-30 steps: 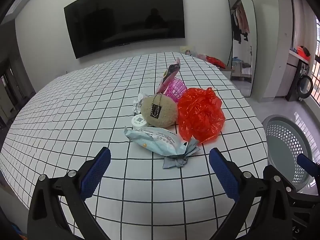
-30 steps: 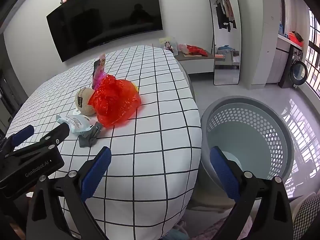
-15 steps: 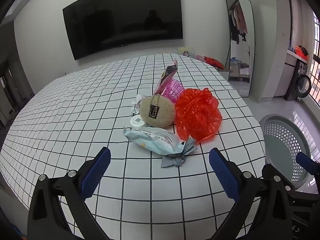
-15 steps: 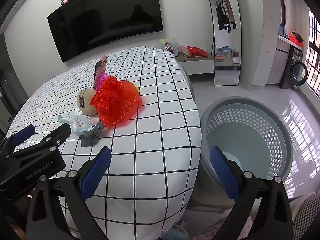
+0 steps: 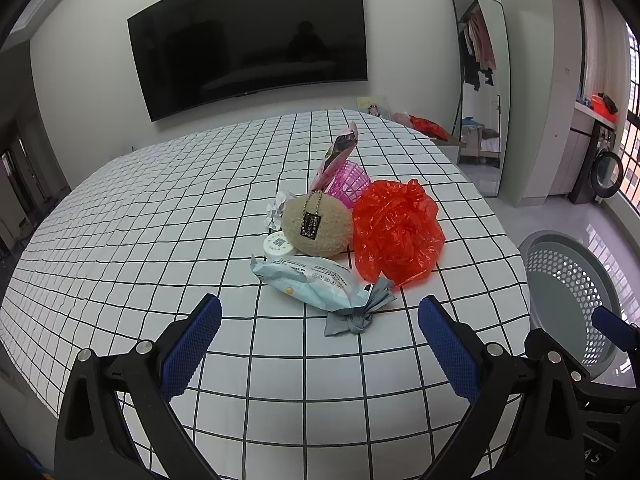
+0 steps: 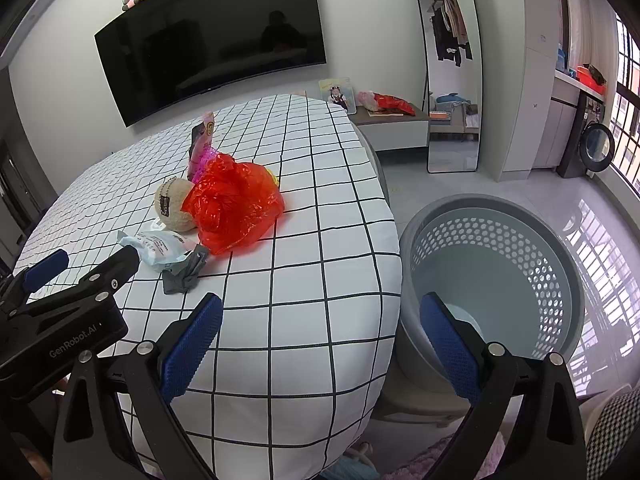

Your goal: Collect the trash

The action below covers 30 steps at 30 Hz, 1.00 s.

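Observation:
A heap of trash lies on the checked bed cover [image 5: 160, 216]: a crumpled red plastic bag [image 5: 396, 230], a light blue wipes packet [image 5: 312, 282], a grey knotted scrap [image 5: 354, 318], a white round lid [image 5: 277, 244], a beige fluffy ball with a tag [image 5: 318, 230], a pink net cup [image 5: 350, 180] and a pink wrapper [image 5: 338, 152]. My left gripper [image 5: 320, 344] is open, short of the packet. My right gripper [image 6: 320, 344] is open over the bed's edge, beside a grey perforated basket [image 6: 496, 280]. The red bag [image 6: 234, 204] shows in the right wrist view too.
The basket [image 5: 568, 292] stands on the floor right of the bed. A black TV [image 5: 248, 36] hangs on the far wall, a tall mirror [image 5: 480, 92] leans at the back right. A low side table [image 6: 394, 120] holds red items.
Both grippers have drawn slightly back and up from the heap; the trash looks a little smaller and farther. Nothing was grasped.

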Available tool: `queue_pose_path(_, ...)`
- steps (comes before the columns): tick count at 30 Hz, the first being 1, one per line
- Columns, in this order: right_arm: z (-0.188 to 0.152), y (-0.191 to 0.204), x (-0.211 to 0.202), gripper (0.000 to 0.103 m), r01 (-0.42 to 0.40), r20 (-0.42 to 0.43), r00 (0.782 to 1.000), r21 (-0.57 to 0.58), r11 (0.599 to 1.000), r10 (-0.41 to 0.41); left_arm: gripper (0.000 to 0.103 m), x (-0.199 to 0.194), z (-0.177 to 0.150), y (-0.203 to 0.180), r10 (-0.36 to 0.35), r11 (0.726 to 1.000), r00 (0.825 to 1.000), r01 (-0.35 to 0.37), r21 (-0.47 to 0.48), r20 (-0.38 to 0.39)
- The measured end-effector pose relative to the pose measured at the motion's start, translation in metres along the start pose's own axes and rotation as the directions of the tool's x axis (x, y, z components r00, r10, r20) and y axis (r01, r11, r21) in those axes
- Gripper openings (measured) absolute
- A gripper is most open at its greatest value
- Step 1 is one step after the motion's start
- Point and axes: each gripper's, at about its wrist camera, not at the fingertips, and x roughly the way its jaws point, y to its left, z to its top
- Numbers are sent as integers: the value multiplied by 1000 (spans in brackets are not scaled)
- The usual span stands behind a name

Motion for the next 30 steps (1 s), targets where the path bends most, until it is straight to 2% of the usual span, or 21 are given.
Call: queue_pose_path(30,2,-3,0,94,-5,-5,1000,7,1000,5,97,1,-2,1,2,1000,1000,-2,1,-4)
